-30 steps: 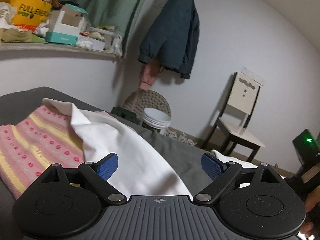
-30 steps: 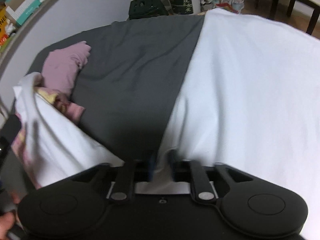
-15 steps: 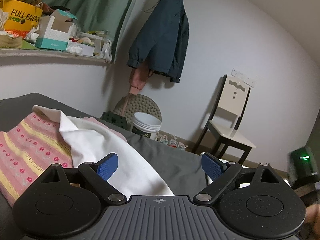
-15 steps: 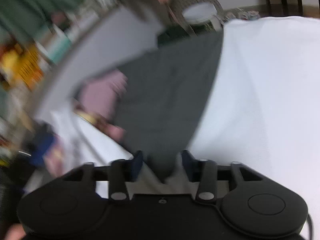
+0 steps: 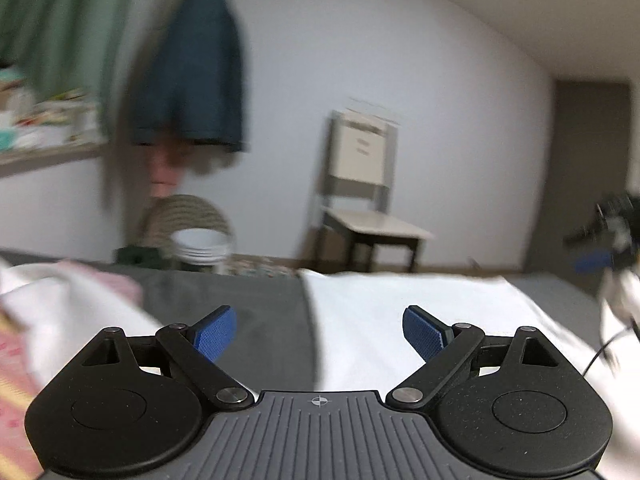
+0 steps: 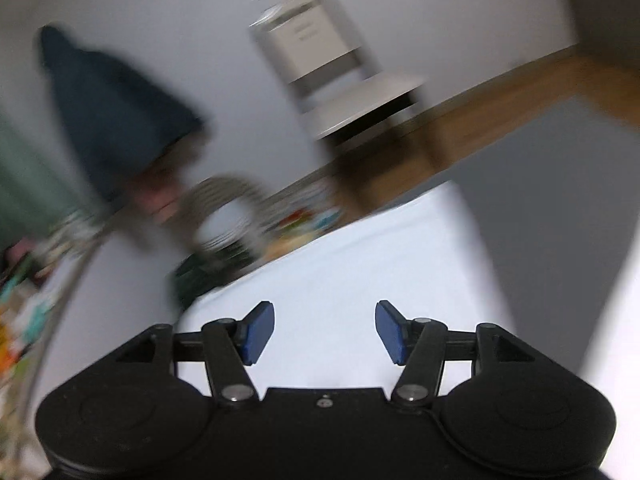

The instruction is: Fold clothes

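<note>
Here, the left gripper [image 5: 318, 332] is held wide apart and empty above the grey bed surface [image 5: 224, 300], beside the edge of the white garment [image 5: 400, 304]. The right gripper [image 6: 324, 332] is likewise spread and empty over that spread-out garment, probably so a fresh edge can be picked for folding.

White garment [image 5: 400, 312] lies spread flat, seemingly smooth, on grey surface.

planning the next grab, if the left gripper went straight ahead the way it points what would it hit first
Probably the white cloth lying on the grey bed. The left gripper is open and aims low over it; depth is hard to judge in the blur.
</note>
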Motion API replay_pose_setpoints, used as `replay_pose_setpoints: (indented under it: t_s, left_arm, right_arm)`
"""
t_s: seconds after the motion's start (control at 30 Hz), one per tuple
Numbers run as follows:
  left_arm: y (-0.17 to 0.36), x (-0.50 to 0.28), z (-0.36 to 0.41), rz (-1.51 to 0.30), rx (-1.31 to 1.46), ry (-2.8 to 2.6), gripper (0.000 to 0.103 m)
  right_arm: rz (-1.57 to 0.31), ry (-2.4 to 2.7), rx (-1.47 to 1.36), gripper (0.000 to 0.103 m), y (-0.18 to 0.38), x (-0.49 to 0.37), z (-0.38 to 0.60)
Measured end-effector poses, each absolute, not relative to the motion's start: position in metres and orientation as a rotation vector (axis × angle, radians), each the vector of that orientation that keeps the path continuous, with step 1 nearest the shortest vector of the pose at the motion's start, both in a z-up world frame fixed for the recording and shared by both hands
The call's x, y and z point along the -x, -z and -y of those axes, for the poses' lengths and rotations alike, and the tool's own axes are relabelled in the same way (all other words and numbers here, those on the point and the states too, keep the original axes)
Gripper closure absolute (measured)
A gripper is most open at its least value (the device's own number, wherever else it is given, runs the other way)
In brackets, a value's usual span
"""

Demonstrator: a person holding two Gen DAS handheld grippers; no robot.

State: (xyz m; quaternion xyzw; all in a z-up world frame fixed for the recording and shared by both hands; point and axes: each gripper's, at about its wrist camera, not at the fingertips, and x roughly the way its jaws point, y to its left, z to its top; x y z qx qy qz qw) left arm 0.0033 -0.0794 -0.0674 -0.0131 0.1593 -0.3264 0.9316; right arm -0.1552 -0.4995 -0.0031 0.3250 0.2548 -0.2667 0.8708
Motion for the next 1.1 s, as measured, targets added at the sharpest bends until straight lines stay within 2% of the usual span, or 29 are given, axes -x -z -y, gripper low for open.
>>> replay_pose_setpoints:
  t_s: [0.03,0.17,0.23,0.37,0.57,0.8,0.87,0.93,1.1]
  left_arm:
    - [0.069,0.0,0.089,-0.336,0.006,0.705,0.012]
    - [0.081,0.014,0.118,-0.431,0.031,0.847,0.012]
    - [0.089,0.022,0.132,-0.481,0.033,0.928,0.012]
    - [0.102,0.042,0.156,-0.536,-0.006,1.056,0.012]
    - [0.115,0.052,0.17,-0.562,-0.071,1.145,0.012]
    - [0.129,0.032,0.161,-0.674,0.054,1.172,0.012]
    - [0.132,0.031,0.159,-0.683,0.084,1.177,0.012]
    - [0.133,0.033,0.159,-0.683,0.088,1.178,0.012]
    - [0.134,0.041,0.156,-0.683,0.09,1.179,0.012]
  right_arm:
    - [-0.548,0.602,-0.671,0.058,0.007,0.163,0.514]
    - [-0.625,0.641,-0.697,0.064,0.037,0.173,0.558]
    - [-0.65,0.617,-0.713,0.072,0.055,0.165,0.572]
    - [-0.598,0.555,-0.784,0.073,0.082,0.138,0.601]
    - [-0.581,0.56,-0.724,0.073,0.099,0.076,0.637]
    - [-0.629,0.588,-0.697,0.073,0.121,0.032,0.66]
    - [-0.633,0.583,-0.677,0.08,0.124,0.025,0.66]
    - [-0.635,0.569,-0.662,0.1,0.126,0.019,0.66]
    - [-0.585,0.639,-0.468,0.1,0.113,0.012,0.646]
